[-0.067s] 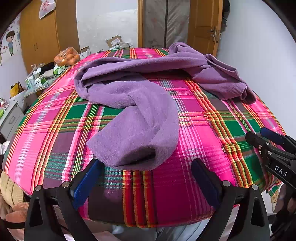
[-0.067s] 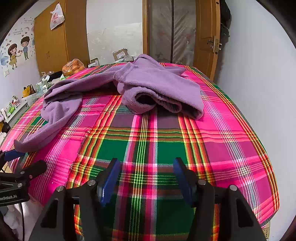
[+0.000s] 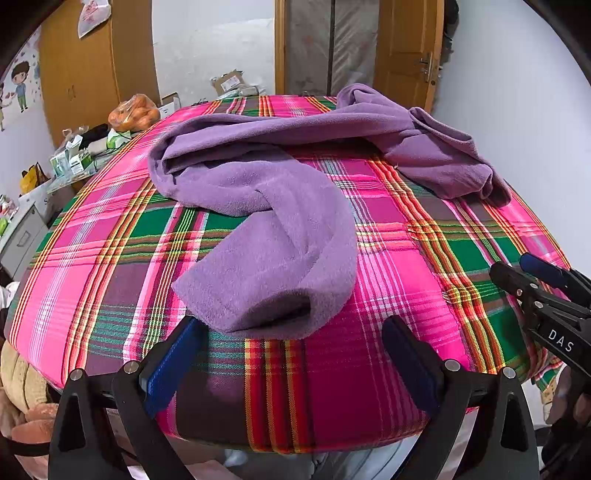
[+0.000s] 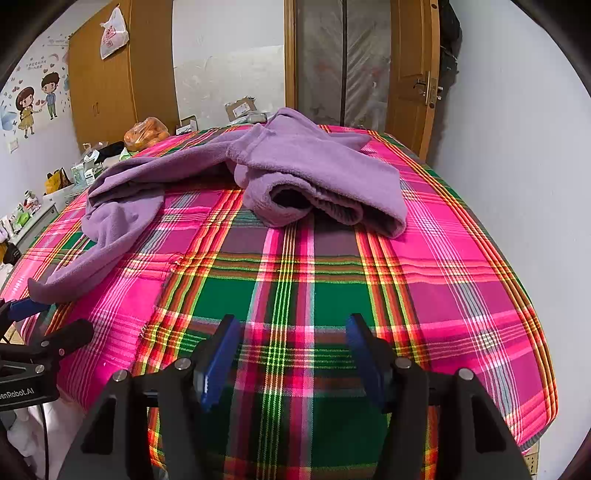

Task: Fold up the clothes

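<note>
1. Bed, covered edge to edge in a pink, green and red plaid sheet, filling the middle of both wrist views; white wall along its right side.
2. Wooden wardrobe against the far left wall, white plastic bag hanging on its door; wooden door at the far right, standing ajar.
3. Purple fleece garment, unfolded and rumpled, lying across the far half of the bed: one long leg or sleeve curling toward the near left edge, open cuff facing the camera; the bunched remainder heaped near the far right corner, its rolled opening plain in the right wrist view.
4. Left hand-held gripper, angled down at the near edge of the bed, blue pads spread wide with nothing between them; the cuff end just ahead of the left pad, not gripped.
5. Right hand-held gripper, low over bare plaid well short of the garment, jaws apart and empty; also visible at the right edge of the left wrist view.
6. Bag of oranges beyond the bed's far left corner, among small boxes and packets on a cluttered low surface.
</note>
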### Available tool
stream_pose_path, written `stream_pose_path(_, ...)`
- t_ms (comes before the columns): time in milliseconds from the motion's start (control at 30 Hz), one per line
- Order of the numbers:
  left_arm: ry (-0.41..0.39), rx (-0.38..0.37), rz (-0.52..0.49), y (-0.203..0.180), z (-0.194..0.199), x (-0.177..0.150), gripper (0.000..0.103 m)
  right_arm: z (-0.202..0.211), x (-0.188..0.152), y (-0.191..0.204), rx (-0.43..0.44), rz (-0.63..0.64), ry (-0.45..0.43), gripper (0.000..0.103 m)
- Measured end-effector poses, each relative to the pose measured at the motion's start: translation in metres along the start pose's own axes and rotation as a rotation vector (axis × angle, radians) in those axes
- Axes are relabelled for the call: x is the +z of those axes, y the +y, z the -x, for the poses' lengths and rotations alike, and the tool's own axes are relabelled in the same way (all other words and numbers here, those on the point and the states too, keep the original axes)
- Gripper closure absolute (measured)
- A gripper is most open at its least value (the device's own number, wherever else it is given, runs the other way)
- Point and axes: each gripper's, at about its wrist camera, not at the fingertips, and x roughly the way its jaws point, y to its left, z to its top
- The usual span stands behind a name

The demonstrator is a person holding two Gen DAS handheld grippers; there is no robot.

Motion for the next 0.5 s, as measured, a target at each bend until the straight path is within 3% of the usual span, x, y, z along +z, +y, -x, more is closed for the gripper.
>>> stream_pose_path(500,0.005,-0.001,-0.001,-0.0005,-0.0004,0.0005,0.003,0.0013,-0.0015,0.0002,-0.005,-0.004,-0.005,0.042)
